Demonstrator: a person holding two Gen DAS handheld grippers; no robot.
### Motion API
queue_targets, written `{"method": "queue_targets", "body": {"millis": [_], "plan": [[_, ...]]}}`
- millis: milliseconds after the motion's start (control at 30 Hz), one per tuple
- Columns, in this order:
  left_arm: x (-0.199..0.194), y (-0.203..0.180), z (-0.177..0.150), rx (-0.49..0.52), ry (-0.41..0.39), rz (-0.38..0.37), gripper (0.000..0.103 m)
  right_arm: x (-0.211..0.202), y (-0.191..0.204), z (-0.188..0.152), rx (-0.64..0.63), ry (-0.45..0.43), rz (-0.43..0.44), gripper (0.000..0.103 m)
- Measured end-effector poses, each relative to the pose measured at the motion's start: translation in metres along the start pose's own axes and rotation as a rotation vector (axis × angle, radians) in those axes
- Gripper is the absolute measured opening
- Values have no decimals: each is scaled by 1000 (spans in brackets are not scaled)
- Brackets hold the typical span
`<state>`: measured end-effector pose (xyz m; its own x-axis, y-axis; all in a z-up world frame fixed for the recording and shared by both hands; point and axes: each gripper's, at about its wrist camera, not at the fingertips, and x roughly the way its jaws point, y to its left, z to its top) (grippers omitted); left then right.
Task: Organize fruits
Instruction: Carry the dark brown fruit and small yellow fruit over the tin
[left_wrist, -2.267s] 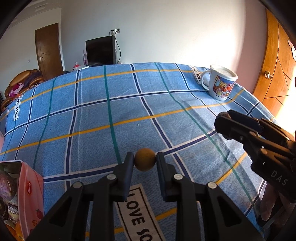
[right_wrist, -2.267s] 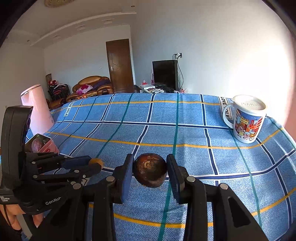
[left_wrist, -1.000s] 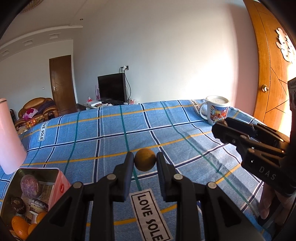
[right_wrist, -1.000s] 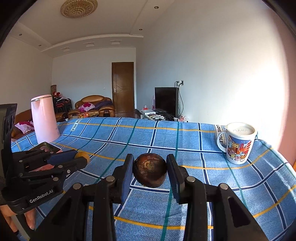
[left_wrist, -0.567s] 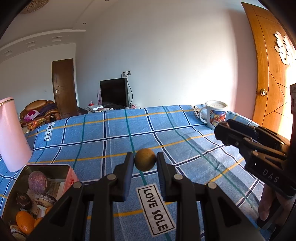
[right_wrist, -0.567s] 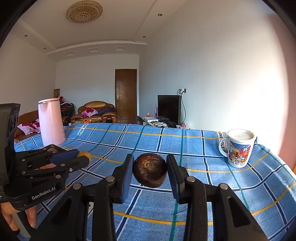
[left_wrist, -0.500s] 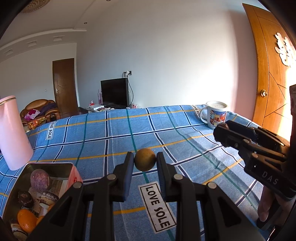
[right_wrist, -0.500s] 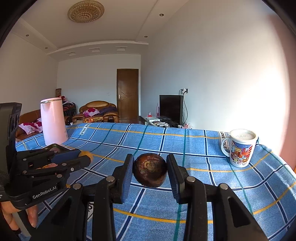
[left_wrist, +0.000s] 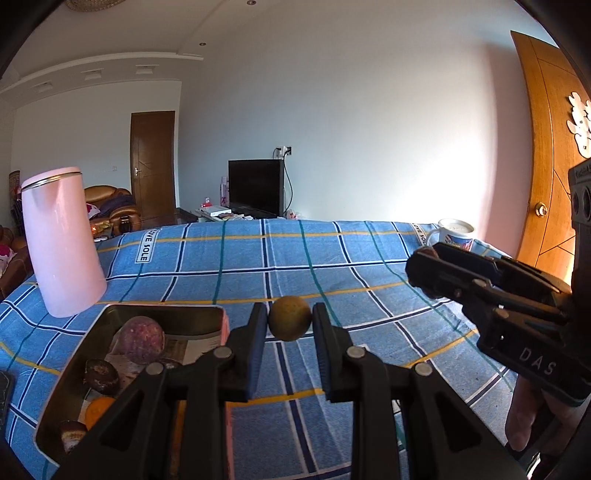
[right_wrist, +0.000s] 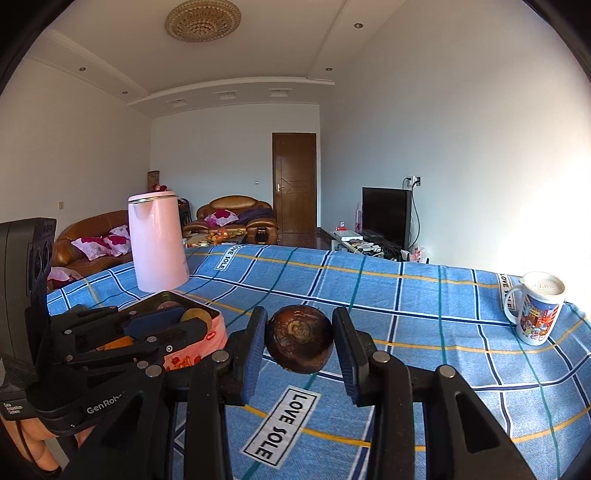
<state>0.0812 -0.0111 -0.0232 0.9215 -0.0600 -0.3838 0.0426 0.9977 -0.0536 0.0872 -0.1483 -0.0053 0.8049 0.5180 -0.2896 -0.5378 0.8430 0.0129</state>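
Now both views have swung left compared with a second ago: the pink kettle (left_wrist: 61, 243) and the pink tin (left_wrist: 221, 328) of fruit, formerly at the frame edge, sit fully in the left wrist view, which suggests the fruits are being carried toward the tin for drop-off.

At the near left, the tin holds a purple round fruit (left_wrist: 141, 339), a dark brown one (left_wrist: 101, 376) and an orange (left_wrist: 98, 408); its right wall lies just left of the left gripper (left_wrist: 290, 325), whose jaws are clamped on a small yellow-brown fruit (left_wrist: 290, 318), lifted above the blue checked tablecloth (left_wrist: 332, 266). That fruit looks to be beside the tin's far right corner rather than over the opening, so a short move left and nearer is probably needed.

Further right, the right gripper (right_wrist: 299, 341) pinches a dark brown round fruit (right_wrist: 299, 339), also held off the cloth. It trails the left one, which in the right wrist view blocks the path to the tin.

The middle and far cloth offer open room. At the far right a printed mug (right_wrist: 537, 312) stands near the table edge, well apart from both grippers.
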Motion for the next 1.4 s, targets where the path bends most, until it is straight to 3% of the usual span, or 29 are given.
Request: {"method": "queue_targets", "body": {"millis": [567,900,1400], "plan": [[-20,72,-9,-93,6,115,27,40,73,18,-68,22,132,38],[-26,110,-14,-143,24,177,27,70,111,17,-98,82,185,38],[-21,132,-21,-178,92,186,27,113,144,5,-123,208,197,38]]}}
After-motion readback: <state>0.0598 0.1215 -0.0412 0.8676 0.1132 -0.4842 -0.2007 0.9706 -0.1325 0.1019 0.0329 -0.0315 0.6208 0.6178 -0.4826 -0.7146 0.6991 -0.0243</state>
